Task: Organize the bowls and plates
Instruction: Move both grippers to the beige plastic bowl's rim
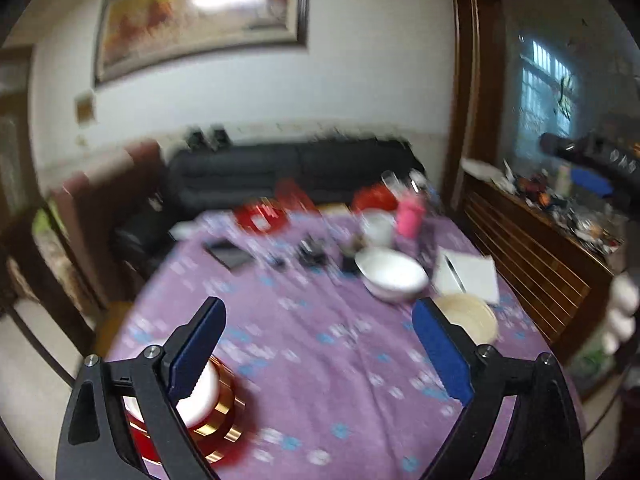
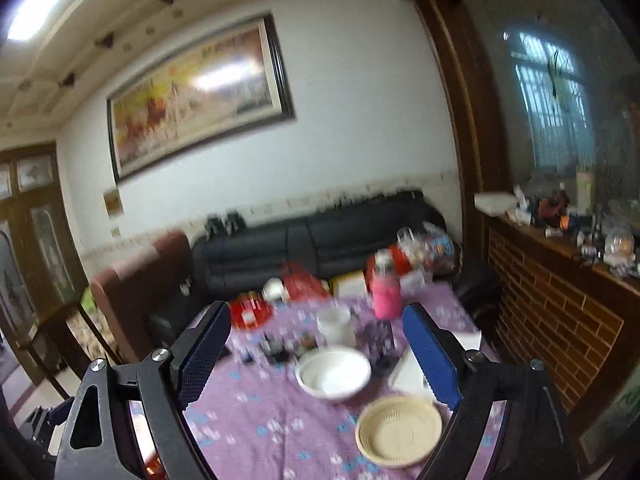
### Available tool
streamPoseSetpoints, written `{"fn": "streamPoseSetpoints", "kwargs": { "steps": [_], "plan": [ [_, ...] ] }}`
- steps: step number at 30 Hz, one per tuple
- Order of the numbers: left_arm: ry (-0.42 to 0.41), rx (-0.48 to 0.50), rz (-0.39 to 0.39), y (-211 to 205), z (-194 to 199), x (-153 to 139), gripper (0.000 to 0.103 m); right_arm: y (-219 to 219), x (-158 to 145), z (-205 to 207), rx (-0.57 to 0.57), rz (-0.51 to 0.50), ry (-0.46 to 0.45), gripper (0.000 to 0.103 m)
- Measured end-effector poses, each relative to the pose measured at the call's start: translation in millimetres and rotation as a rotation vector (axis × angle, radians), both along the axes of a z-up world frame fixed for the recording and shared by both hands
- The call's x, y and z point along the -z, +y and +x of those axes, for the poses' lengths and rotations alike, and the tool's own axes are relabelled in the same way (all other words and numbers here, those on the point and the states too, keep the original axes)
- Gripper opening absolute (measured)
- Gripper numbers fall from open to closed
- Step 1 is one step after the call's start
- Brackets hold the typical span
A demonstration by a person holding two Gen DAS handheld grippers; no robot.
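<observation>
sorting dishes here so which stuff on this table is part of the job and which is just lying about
Part of the job:
white bowl
beige plate
red and gold stack of bowls, partly behind the left finger

Just lying about:
pink bottle
white cup
dark phone-like slab
white paper
red boxes

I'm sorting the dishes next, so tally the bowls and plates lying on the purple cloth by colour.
White bowl: 1
Beige plate: 1
Red and gold bowl stack with white inside: 1 stack; pieces too blurred to count
Total: 3 items
</observation>
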State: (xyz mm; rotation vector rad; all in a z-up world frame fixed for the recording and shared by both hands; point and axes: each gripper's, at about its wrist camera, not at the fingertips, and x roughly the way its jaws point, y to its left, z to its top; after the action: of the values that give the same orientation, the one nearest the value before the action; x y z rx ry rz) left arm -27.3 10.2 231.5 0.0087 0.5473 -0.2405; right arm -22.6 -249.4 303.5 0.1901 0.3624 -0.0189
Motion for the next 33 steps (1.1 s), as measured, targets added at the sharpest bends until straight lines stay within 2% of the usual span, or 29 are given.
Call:
{"fn": "streamPoseSetpoints", "kwargs": {
  "steps": [3,5,11,15,17,19,20,23,24,25,27,31,33],
  "plan": [
    [0.049,0.023,0.005,-11.5,8.5,25.2,0.094,-7.6,41.0,17.5,0.03,-0.006,0.051,0.091],
    [0.081,0.036,0.002,-16.5,12.1,45.8,0.094,-19.2,71.7,24.6,0.048,0.034,0.083,0.091],
    [0.256,0.012,0.01,-21.4,33.5,107.2,0.094,-85.9,185.7,51.4,0.203,0.262,0.227,0.09],
    [0.3,-0.028,0.024,-16.4,39.2,125.4,0.094,-124.0,237.9,63.3,0.292,0.362,0.286,0.081],
    [0.313,-0.05,0.026,-12.5,41.4,129.6,0.094,-136.4,249.8,69.1,0.327,0.355,0.291,0.075],
    [0.331,-0.068,0.022,-10.9,44.1,134.7,0.094,-142.7,260.3,72.3,0.355,0.326,0.304,0.064],
    [0.34,-0.074,0.021,-11.1,45.3,137.7,0.094,-144.3,264.2,76.4,0.353,0.303,0.323,0.062],
    [0.37,-0.078,0.021,-16.7,52.6,148.5,0.094,-145.5,271.9,85.1,0.304,0.297,0.354,0.044],
    [0.38,-0.076,0.021,-20.2,53.8,151.9,0.094,-146.8,275.8,87.4,0.271,0.326,0.363,0.036],
    [0.387,-0.07,0.021,-23.8,54.0,153.8,0.094,-145.6,278.0,88.2,0.22,0.365,0.364,0.033],
    [0.396,-0.053,0.024,-32.2,54.2,157.9,0.094,-131.3,274.3,90.0,0.072,0.417,0.364,0.032],
    [0.398,-0.023,0.038,-45.8,51.8,162.0,0.094,-85.8,275.8,99.2,-0.231,0.409,0.418,0.034],
    [0.4,-0.019,0.038,-47.8,51.4,163.2,0.094,-70.8,277.6,100.8,-0.301,0.401,0.44,0.034]
  ]
}}
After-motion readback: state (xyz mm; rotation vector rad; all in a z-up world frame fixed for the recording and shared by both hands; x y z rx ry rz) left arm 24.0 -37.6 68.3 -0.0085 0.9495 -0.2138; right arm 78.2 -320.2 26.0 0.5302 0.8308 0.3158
